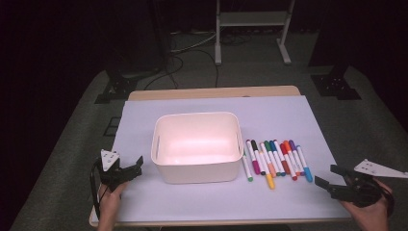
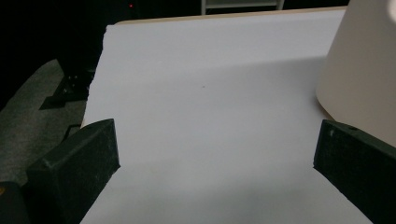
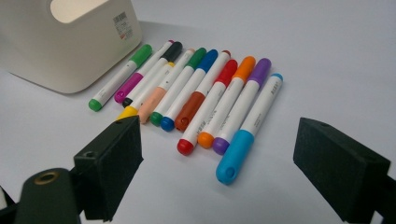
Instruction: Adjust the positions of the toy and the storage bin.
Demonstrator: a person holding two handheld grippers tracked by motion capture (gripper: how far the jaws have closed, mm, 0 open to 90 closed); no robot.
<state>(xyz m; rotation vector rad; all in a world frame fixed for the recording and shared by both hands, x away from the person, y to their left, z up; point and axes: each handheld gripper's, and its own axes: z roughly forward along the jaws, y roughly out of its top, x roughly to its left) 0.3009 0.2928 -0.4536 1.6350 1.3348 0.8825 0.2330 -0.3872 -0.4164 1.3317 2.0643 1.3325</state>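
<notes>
Your right gripper [image 1: 331,179] hovers low over the near right corner of the counter [image 1: 288,108], its fingers [image 3: 112,163] spread wide with nothing between them, aimed at the row of markers [image 1: 274,161] lying side by side on the white sheet [image 1: 192,197]. In the right gripper view the light-blue marker [image 3: 247,128] lies nearest the gap between those fingers, with the purple marker [image 3: 240,107] and orange marker [image 3: 226,102] touching alongside it, then red, brown, blue and the rest toward the bin; none is touched by the gripper. The markers sit just to the right of the white bin [image 1: 197,147], the green-capped one [image 3: 119,79] closest to its wall. Your left gripper [image 1: 129,169] rests near the front left edge of the sheet, just beside the bin's left side, fingers [image 2: 79,168] likewise apart and holding nothing; its own view looks across bare sheet with the bin's wall at the right. The bin appears empty, though its near inner wall is hidden from the high view.
</notes>
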